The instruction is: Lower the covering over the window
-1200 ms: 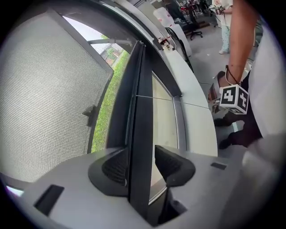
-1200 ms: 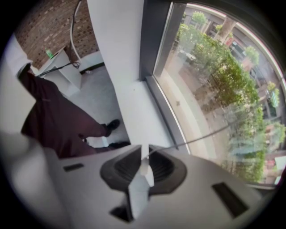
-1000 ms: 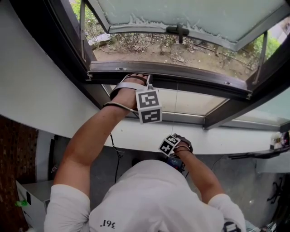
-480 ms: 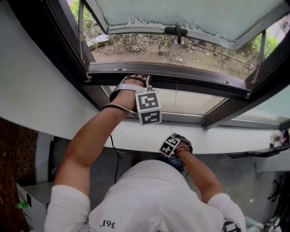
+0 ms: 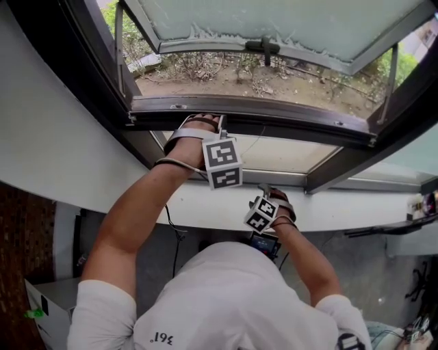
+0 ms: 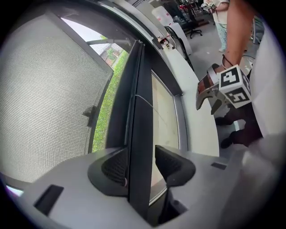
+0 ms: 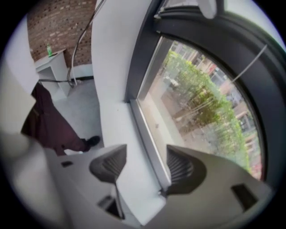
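**Screen down, cord let go: the rail is what needs seating**

The insect screen (image 6: 49, 89) is stretched over the upper opening. Its mesh runs to the dark bottom rail (image 6: 139, 134), which lies across the window just above the fixed lower pane (image 5: 287, 154). The left claw (image 6: 142, 154) is closed narrowly on that rail, the left pad flat against it and the right pad at most a sliver off. A thin pull cord (image 6: 144, 100) hangs slack from the rail. The right claw (image 7: 146, 152) has just been opening and stands wide with nothing between its pads, above the white window sill (image 5: 205, 205), so the cord looks released.

The lowering appears nearly finished, and the step in hand is holding the rail down. Next the rail probably has to be pressed home against the frame, or the cord retaken. I cannot tell whether the rail is already seated.

The rail sits tight against the dark frame, leaving the left pads little room on either side, and the sill juts out close beneath it. The right claw has free space over the sill. The outward-tilted awning sash (image 5: 287, 20) lies beyond the mesh, well apart from both claws.
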The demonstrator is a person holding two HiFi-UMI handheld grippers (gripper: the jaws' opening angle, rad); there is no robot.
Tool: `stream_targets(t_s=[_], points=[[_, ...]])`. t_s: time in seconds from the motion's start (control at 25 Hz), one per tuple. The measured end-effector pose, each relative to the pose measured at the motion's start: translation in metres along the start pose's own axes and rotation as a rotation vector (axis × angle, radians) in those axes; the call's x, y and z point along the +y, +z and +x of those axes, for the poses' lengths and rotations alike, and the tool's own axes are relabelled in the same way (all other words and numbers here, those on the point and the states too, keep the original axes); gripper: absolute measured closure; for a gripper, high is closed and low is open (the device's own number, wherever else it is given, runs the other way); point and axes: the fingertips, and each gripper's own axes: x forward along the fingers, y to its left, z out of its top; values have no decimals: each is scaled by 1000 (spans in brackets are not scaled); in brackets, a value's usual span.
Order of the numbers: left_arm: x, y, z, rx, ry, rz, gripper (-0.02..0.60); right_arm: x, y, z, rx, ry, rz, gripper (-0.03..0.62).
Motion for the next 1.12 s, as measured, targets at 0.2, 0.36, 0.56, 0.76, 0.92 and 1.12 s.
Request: stream_targets(t_s=[0.2,0.36,0.56,0.76,0.92,1.12], points=[[-1,0,-1,-1,-2,0,396,-83,43,-85,-194,-244,-47,324],[0,-1,-1,3,-1,2,396,-148,72,-163,-309,-452,-111,427],[0,-1,-1,10,0,3,396,-202,79,-193,-259,-594,-180,544],[0,0,-1,9,0,2,396,-218,72,-189,-164,-583,-230,539],[1,0,-1,9,0,1,396,-209,71,-183,-119,-545,-261,441],[1,0,-1,6,0,-1,396,-209,69,-183,-102,-560,-270,400]])
